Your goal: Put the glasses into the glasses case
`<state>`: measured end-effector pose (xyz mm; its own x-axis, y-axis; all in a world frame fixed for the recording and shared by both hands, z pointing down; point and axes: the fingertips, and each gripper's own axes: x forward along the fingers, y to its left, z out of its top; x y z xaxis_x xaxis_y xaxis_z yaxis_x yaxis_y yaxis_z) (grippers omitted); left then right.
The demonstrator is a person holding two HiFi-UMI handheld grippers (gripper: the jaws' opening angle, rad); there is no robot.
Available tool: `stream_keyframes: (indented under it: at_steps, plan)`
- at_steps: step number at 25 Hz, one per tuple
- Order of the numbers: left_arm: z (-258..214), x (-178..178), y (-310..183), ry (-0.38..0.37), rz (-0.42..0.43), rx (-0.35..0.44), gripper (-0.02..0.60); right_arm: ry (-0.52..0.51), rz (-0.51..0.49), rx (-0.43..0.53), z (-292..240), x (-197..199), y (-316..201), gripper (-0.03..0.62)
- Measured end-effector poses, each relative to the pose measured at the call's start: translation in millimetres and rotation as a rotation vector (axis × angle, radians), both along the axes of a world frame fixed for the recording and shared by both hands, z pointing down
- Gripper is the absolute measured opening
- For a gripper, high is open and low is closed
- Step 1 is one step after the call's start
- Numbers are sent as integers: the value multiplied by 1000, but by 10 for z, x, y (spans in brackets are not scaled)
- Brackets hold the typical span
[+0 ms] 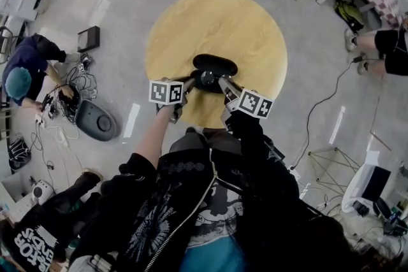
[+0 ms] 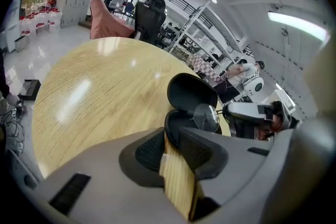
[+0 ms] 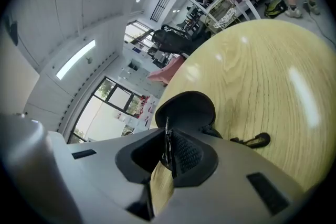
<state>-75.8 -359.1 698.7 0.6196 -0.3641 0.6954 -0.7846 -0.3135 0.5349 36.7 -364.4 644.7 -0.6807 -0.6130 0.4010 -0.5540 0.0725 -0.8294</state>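
Right gripper view: fingers (image 3: 188, 156) of the right gripper (image 3: 169, 150) were shut on the thin frame of the glasses (image 3: 167, 140), at the open glasses case (image 3: 185, 108) on the desk (image 3: 262, 76). The left gripper (image 2: 172, 140) stood part-open and empty by the case's rim. Insertion appeared under way; the next move probably called for lowering, then release.

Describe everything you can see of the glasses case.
The glasses case is a dark, matte oval clamshell, open, lid tilted up behind the base. It sits on the round wooden table near the person's edge. The glasses, in the right gripper, are over its base; the left gripper is at its rim.
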Motion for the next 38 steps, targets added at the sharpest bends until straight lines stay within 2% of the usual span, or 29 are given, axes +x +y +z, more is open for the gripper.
stream_keyframes:
  at_steps: [6,11,16,18,23,24,26,27,29,31,34,38]
  plan:
    - [16,-6,5,44,-31,-3,83,-37,30,-98,258,-84,-4,58]
    - [38,-29,22,56,-30,-1,83,-44,5,-108,297,-251,-35,58]
    - [25,-5,37,71,-30,-4,89,-29,4,-111,309,-245,-22,58]
    - [17,43,41,78,-14,-10,176,-5,-2,-109,315,-245,-20,58]
    - [43,26,24,44,-16,-20,175,26,-19,-107,321,-269,-20,60]
    - [54,11,23,33,-23,-23,170,42,-29,-101,318,-274,-17,58]
    - [82,-12,24,-13,-21,-22,115,102,-67,-73,310,-288,-2,60]
    - [90,-14,26,-38,-10,-15,112,145,-96,-52,306,-301,7,71]
    - [96,0,28,-74,16,4,112,239,-165,-13,313,-329,29,160]
    - [102,12,19,-79,21,8,106,338,-225,3,350,-322,54,210]
    - [116,6,11,-63,9,-10,106,463,-259,27,394,-235,82,225]
    - [114,5,0,-54,9,-10,106,495,-229,34,381,-91,81,229]
